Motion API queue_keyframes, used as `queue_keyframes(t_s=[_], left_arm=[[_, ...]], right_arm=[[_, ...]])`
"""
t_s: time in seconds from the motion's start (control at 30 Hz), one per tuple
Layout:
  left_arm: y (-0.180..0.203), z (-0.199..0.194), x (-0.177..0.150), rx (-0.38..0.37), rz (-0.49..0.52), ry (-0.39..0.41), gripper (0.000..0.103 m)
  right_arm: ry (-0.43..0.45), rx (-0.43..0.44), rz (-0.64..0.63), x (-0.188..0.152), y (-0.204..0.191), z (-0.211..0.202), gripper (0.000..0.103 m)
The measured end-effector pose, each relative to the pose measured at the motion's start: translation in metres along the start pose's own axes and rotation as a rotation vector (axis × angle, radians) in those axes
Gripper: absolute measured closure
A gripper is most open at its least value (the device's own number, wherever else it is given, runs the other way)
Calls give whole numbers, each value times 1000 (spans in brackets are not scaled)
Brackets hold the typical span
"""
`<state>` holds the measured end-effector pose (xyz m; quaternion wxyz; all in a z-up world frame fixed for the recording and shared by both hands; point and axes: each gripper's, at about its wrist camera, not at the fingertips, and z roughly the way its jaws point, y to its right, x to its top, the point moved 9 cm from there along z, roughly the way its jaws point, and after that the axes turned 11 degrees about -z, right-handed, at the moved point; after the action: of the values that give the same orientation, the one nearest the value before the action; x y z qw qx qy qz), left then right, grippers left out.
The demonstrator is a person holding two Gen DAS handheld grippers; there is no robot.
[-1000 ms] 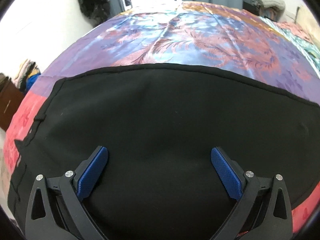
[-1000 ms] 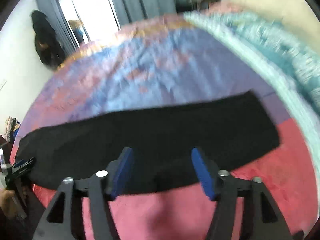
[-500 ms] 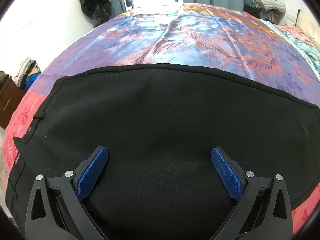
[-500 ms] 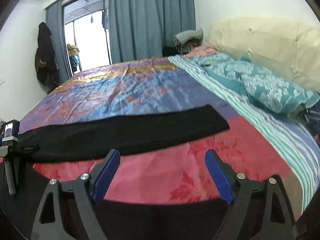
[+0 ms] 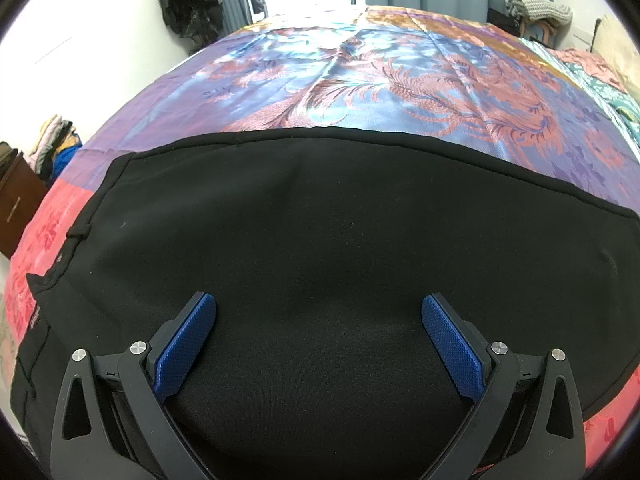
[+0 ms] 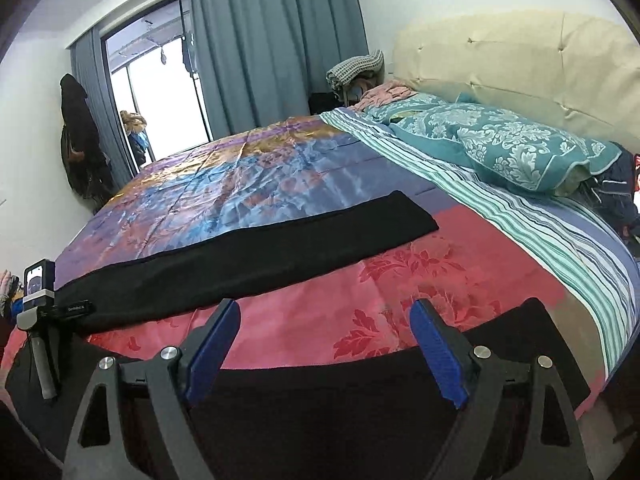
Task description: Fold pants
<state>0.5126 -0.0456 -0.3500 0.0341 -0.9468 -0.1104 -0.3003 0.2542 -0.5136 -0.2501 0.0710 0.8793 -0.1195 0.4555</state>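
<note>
Black pants (image 5: 320, 220) lie flat in one long strip across the bed, waistband and a belt loop at the left end. My left gripper (image 5: 318, 300) hovers just over that waist end, pointing steeply down, its blue pads (image 5: 188, 344) wide apart with only flat cloth beneath them. In the right wrist view the pants (image 6: 248, 256) stretch from far left to the middle right. My right gripper (image 6: 324, 304) is open and empty near the bed's front edge, over the red part of the bedspread and short of the pants.
A shiny purple, blue and red bedspread (image 6: 224, 184) covers the bed. A teal pillow (image 6: 520, 148) and cream headboard (image 6: 520, 60) are at the right. The left tool's camera block (image 6: 38, 288) shows at far left. Dark cloth (image 6: 320, 400) lies under the right gripper. Grey curtains (image 6: 272, 40) hang behind.
My right gripper pulled back off the pants toward the bed's near edge, tipped upward and spread its jaws wider. The left gripper and the pants stayed where they were.
</note>
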Motion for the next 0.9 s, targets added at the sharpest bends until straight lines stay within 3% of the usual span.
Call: queue_keyframes(t_s=[0.17,0.5,0.9], left_arm=[[0,0,0,0,0,0,0],[0,0,0,0,0,0,0],[0,0,0,0,0,0,0]], right_arm=[[16,-8,-30,1,-2,-5,17],[0,11,38,-1,5,0,17],[-2,26,-4,1,-8,4,17]])
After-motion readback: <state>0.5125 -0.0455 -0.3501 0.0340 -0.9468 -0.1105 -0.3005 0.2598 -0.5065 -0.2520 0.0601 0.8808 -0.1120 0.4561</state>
